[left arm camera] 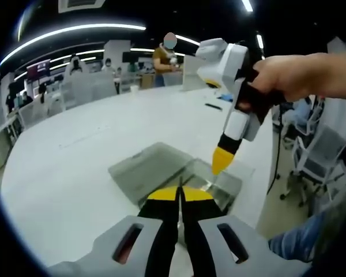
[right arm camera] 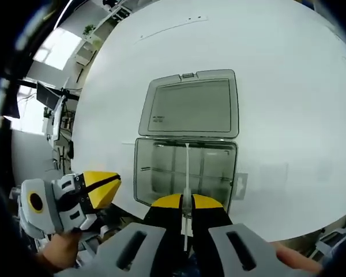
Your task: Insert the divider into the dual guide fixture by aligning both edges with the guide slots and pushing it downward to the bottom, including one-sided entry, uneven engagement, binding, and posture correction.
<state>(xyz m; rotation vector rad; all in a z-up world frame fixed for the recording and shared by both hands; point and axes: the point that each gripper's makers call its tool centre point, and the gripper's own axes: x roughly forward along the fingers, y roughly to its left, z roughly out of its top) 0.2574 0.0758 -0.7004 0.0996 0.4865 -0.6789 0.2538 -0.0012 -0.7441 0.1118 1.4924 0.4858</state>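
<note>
Right gripper view, biggest first: white table (right arm camera: 288,86), and on it a clear plastic organiser box (right arm camera: 185,173) with its hinged lid (right arm camera: 190,107) folded flat open on the far side. The box reads as the guide fixture. Running down its middle is a thin pale divider (right arm camera: 187,167), edge-on to this camera, its long axis pointing straight away from the right gripper (right arm camera: 185,202).

Right gripper jaws look clenched on the near edge of that divider; the strip passes between the yellow tips. Left gripper (right arm camera: 101,190) hangs off to the left of the box, near its front corner, not touching it as far as I can tell.

Left gripper view: same table (left arm camera: 75,167), same box (left arm camera: 161,170) seen low and oblique, office desks and people far behind. Left gripper (left arm camera: 179,195) jaws are pressed together with nothing visible between them. Right gripper (left arm camera: 221,160) comes down from the upper right, a hand (left arm camera: 294,75) on its grip, yellow tip at the box rim.

My read: the divider is partly in, depth unclear. Cannot tell if both edges sit in their slots or if it is tilted. The right gripper is directly over the part, so it is the one to push; force should go along the slots, straight down toward the box floor.
</note>
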